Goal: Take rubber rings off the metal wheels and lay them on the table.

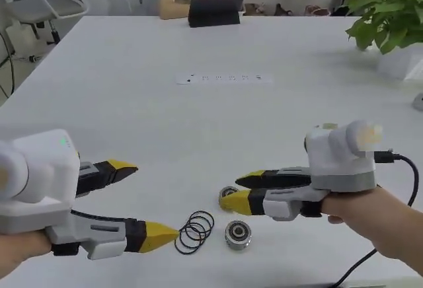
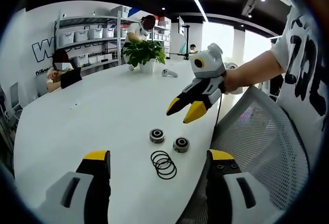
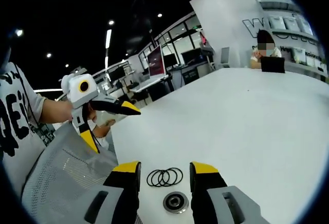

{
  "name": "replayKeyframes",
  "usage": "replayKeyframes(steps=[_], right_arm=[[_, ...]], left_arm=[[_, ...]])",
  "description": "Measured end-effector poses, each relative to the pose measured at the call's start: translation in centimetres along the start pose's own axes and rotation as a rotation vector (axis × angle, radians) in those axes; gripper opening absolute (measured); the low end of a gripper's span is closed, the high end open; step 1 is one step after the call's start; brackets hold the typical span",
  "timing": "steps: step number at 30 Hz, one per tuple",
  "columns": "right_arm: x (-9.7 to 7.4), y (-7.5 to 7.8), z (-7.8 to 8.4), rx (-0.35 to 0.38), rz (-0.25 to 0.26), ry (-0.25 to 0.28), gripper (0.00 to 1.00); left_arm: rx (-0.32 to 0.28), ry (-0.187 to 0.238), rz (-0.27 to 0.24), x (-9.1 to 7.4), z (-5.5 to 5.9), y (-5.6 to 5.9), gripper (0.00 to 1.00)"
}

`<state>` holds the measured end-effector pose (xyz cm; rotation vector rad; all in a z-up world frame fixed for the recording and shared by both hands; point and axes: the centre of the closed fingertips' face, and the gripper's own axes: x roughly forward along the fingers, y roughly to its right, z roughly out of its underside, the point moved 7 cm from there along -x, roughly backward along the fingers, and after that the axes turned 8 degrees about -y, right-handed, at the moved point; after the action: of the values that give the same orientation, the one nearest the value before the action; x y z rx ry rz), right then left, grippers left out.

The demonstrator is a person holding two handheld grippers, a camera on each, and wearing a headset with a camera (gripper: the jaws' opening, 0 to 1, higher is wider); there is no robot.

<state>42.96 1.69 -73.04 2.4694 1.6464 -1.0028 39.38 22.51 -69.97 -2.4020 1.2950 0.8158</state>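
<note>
A cluster of thin black rubber rings (image 1: 195, 230) lies flat on the white surface (image 1: 198, 116), near its front edge, the loops overlapping one another (four or five, hard to count). Just beside them to the right sits a metal wheel (image 1: 238, 233), lying on its side. A second wheel (image 1: 228, 194) lies a little farther back, partly hidden behind the lower jaw of the right gripper.

The left gripper (image 1: 149, 201) hangs above the surface at the front left with its yellow-tipped jaws spread wide, nothing between them. The lower tip is near the rings but not touching them. The right gripper (image 1: 232, 191) is held level on the other side, pointing left. Its jaws are a narrower gap apart and also empty. In the right gripper view the rings (image 3: 164, 176) lie just beyond the two jaw tips, with one wheel (image 3: 176, 202) between the jaws and closer to the camera. In the left gripper view both wheels lie beyond the rings.

Farther back, a flat white power strip (image 1: 225, 78) lies mid-surface. A person sits at the far end behind a dark tablet (image 1: 215, 10), and a leafy potted plant (image 1: 390, 7) stands at the far right.
</note>
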Motion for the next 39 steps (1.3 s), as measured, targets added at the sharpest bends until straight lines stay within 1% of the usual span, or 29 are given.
replayKeyframes(steps=[9, 13, 20, 23, 29, 35, 37, 39], right_arm=[[-2.2, 0.4, 0.0, -0.023, 0.052, 0.032, 0.44], [-2.8, 0.3, 0.3, -0.04, 0.07, 0.043, 0.5], [-3.8, -0.1, 1.2, -0.097, 0.101, 0.017, 0.57], [-4.2, -0.3, 1.4, -0.109, 0.114, 0.014, 0.6], [-5.2, -0.8, 2.2, -0.153, 0.152, -0.012, 0.65], [-6.3, -1.1, 2.8, -0.185, 0.179, -0.018, 0.7], [-6.6, -1.1, 3.0, -0.181, 0.194, -0.017, 0.72], [-6.8, -1.0, 3.3, -0.19, 0.197, -0.027, 0.72]], left_arm=[[-0.011, 0.009, -0.008, -0.2, 0.0, 0.3, 0.74], [-0.01, 0.011, -0.01, -0.2, 0.0, 0.5, 0.75], [0.004, 0.003, -0.014, -0.3, 0.1, 0.8, 0.75], [0.002, 0.004, -0.016, -0.3, 0.2, 0.9, 0.76], [0.009, -0.005, -0.019, -0.2, 0.4, 1.3, 0.76], [0.015, -0.009, -0.022, -0.1, 0.2, 1.5, 0.76], [0.017, -0.009, -0.023, -0.1, 0.1, 1.7, 0.76], [0.021, -0.011, -0.024, 0.0, 0.0, 1.8, 0.76]])
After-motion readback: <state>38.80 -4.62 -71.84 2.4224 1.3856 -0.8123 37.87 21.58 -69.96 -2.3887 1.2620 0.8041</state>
